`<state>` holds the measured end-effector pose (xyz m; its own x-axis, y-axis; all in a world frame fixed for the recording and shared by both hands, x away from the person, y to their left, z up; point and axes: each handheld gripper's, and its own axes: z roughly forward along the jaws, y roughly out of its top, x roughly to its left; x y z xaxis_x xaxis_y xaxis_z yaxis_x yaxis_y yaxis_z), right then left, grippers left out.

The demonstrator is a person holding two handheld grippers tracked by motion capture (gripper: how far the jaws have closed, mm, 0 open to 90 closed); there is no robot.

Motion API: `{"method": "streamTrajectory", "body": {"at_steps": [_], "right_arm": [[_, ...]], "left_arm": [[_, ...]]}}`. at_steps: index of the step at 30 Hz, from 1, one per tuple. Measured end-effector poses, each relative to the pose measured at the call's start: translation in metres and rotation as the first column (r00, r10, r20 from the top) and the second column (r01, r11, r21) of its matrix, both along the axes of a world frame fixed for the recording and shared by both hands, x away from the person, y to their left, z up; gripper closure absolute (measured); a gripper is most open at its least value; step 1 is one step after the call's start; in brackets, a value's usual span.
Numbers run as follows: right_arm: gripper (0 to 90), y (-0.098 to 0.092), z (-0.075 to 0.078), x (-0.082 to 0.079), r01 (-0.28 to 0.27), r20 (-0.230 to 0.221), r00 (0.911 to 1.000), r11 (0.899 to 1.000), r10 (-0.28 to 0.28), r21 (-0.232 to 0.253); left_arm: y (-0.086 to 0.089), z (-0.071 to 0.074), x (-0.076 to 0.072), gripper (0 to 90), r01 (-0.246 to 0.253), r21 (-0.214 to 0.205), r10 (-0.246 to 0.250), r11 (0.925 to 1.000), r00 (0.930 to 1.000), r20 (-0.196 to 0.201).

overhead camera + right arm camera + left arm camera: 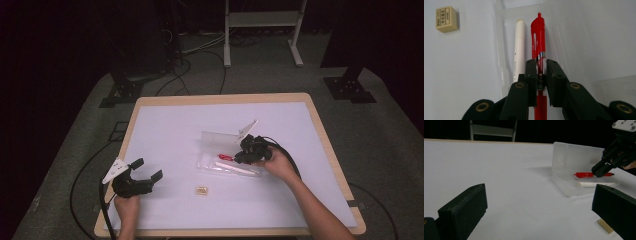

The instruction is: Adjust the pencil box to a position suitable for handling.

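A clear plastic pencil case (215,165) lies open mid-table, its lid (574,157) standing up. Inside it rests a white pen (519,47) (594,184) (235,169). My right gripper (541,65) (242,158) (600,173) is shut on a red pen (538,32) (584,174) (226,157), held low over the case beside the white pen. A small tan eraser (201,190) (446,19) (605,226) lies on the white mat in front of the case. My left gripper (148,170) rests near the table's front left, its jaws wide apart with nothing between them.
The white mat (175,130) covers a wooden-edged table (220,98). Cables trail from both grippers off the table's sides. A metal frame (262,20) stands on the floor beyond the far edge.
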<state>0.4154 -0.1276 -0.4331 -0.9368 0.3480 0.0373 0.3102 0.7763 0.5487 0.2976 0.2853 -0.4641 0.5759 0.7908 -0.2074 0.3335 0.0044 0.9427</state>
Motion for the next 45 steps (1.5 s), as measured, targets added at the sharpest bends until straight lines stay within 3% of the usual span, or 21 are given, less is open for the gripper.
{"method": "streamTrajectory", "body": {"at_steps": [27,38,45], "right_arm": [[78.4,0.003,-0.012,0.004,-0.001,-0.048,0.9988,1.000,0.000,-0.007],[75.4,-0.002,-0.005,0.000,-0.003,-0.044,0.9990,1.000,0.003,0.017],[72.7,-0.003,0.009,-0.009,-0.018,-0.012,0.9998,0.998,0.019,0.060]], "left_arm": [[0.001,0.000,0.000,0.0,0.003,-0.004,-0.003,1.0000,1.0000,0.004],[0.001,0.000,0.000,0.0,0.003,-0.003,-0.003,1.0000,1.0000,0.003],[0.001,0.000,0.000,0.0,0.004,-0.004,-0.004,1.0000,1.0000,0.003]]}}
